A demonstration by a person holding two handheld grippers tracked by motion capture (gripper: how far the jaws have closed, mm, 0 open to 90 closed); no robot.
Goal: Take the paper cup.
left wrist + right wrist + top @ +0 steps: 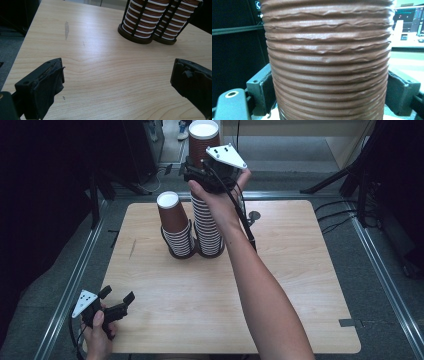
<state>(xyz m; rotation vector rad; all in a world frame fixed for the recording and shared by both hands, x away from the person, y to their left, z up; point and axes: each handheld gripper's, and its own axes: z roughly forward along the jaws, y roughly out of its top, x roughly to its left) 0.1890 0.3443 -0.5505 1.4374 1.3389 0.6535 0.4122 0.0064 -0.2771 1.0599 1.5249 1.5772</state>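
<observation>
Right gripper [200, 170] clamps top brown ribbed paper cup [204, 140] of taller right stack [207, 227] in black wire holder [181, 254], far centre of wooden table [280, 285]. Cup apparently not yet separated. Left gripper [117, 301] wide open, empty, near-left; shorter left stack [175, 222] untouched.

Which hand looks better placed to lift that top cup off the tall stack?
The right. Its hand-held gripper already has its jaws around the top cup of the tall stack, while the left hand-held gripper sits open near the table's near edge.
</observation>
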